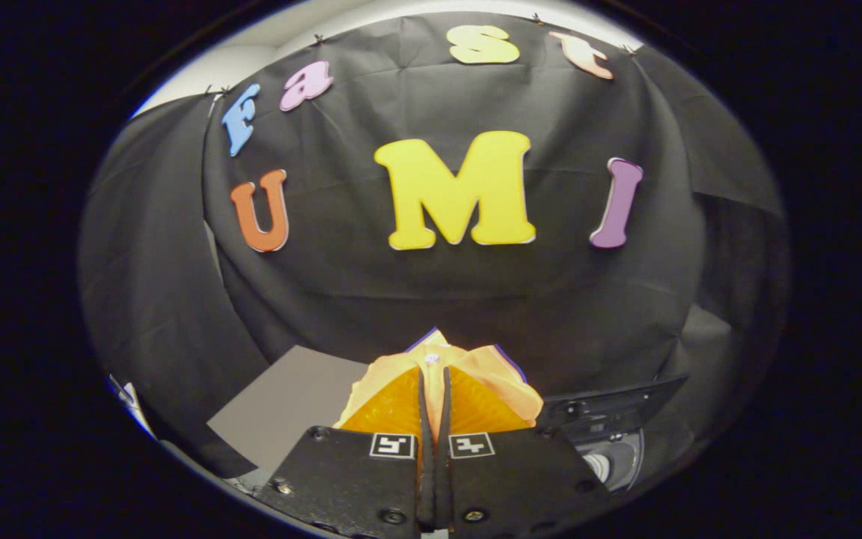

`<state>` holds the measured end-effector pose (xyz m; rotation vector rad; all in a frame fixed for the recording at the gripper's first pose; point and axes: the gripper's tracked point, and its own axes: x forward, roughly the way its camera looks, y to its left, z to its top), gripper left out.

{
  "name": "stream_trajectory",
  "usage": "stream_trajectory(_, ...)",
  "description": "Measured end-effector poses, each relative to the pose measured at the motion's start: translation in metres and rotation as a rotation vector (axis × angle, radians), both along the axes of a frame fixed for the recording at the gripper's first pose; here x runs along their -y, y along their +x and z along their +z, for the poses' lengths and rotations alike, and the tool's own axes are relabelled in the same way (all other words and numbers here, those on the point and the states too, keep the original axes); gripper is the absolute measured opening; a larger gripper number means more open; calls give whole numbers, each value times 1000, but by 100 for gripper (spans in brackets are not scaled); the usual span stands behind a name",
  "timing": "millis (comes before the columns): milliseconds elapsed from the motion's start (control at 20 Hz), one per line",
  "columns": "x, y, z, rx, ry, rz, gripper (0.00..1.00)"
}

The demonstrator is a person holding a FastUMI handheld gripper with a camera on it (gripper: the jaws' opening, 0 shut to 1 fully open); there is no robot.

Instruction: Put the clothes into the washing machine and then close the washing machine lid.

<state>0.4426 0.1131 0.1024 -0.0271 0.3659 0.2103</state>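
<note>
We read the gripper (435, 382) as pinched tight on the orange garment (476, 374), held up off the table; carry step, we judge; next lower it into the washing machine (614, 449) opening just right of the fingers.

A black cloth wall (431, 299) hangs behind. A grey board (281, 408) lies at its foot, under a fold's edge.

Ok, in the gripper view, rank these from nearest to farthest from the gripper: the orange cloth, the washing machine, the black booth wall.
1. Orange cloth: pinched between the fingers of the gripper, which is shut on it.
2. Washing machine: just below and to the right of the fingers, partly seen.
3. Black booth wall: well beyond the fingers, behind everything.
</note>
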Motion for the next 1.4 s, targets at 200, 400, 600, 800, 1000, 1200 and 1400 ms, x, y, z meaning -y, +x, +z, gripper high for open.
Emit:
stream_trajectory(200, 71, 3, 2, -5, 11, -98, 4)
stream_trajectory(400, 132, 0, 8, -4, 5, -179, 4)
stream_trajectory(600, 173, -5, 10, -2, 1, -231, 4)
stream_trajectory(800, 197, -11, -3, -24, -4, -259, 4)
stream_trajectory(1000, 214, -12, -30, -50, -26, -281, 4)
stream_trajectory(1200, 219, -12, -63, -95, -25, -282, 4)
stream_trajectory(1400, 223, -8, -110, -153, -59, -285, 4)
